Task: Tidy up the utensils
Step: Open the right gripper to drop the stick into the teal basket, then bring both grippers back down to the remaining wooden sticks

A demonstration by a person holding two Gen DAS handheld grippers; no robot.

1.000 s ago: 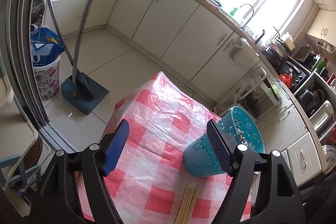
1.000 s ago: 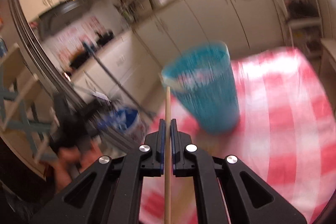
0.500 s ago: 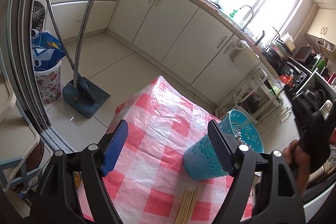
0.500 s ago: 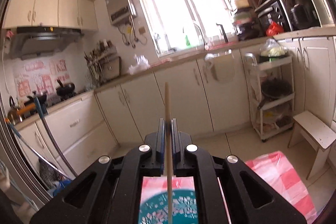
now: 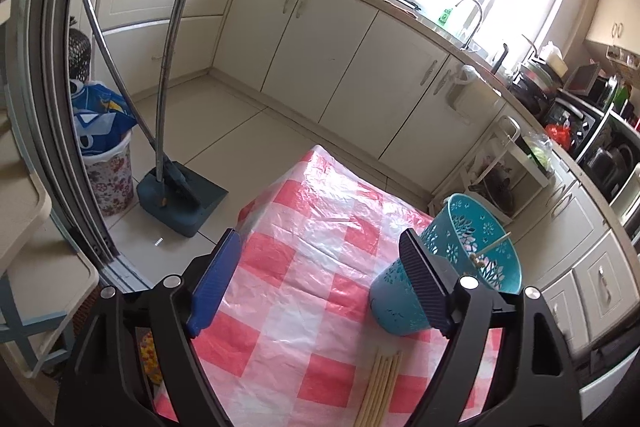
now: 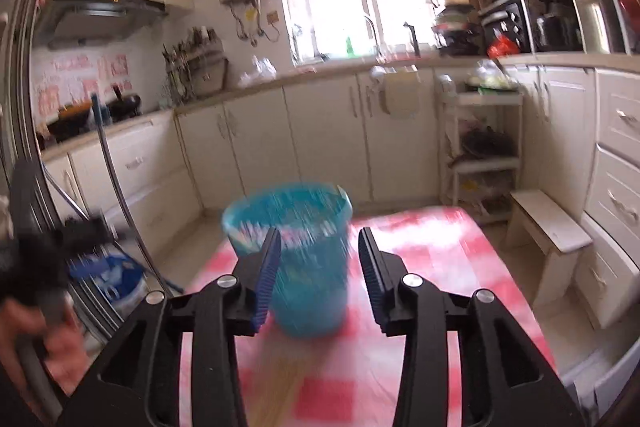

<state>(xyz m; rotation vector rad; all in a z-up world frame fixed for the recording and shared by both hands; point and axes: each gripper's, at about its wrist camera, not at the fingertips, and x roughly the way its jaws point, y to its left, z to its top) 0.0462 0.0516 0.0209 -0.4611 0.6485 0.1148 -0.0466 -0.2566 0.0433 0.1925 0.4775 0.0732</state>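
Note:
A teal perforated holder [image 5: 452, 267] stands on the red-and-white checked tablecloth [image 5: 304, 267]; one wooden chopstick [image 5: 490, 247] leans inside against its rim. Several more chopsticks [image 5: 380, 383] lie flat just in front of the holder. My left gripper [image 5: 320, 283] hangs open over the cloth, left of the holder, with nothing between its fingers. In the right wrist view the holder [image 6: 296, 255] is blurred, seen beyond my right gripper [image 6: 316, 279], whose jaws are opening with nothing held. The loose chopsticks [image 6: 280, 387] show faintly below it.
A hand with the other gripper [image 6: 36, 291] shows at the left edge. On the floor left of the table stand a dustpan with broom [image 5: 176, 195] and a floral bin [image 5: 108, 167]. A small white stool [image 6: 548, 227] sits right of the table; cabinets lie beyond.
My right gripper let go of the chopstick it held upright over the holder; the stick now rests inside the holder. The gripper dropped lower and its jaws parted. The left gripper barely moved.

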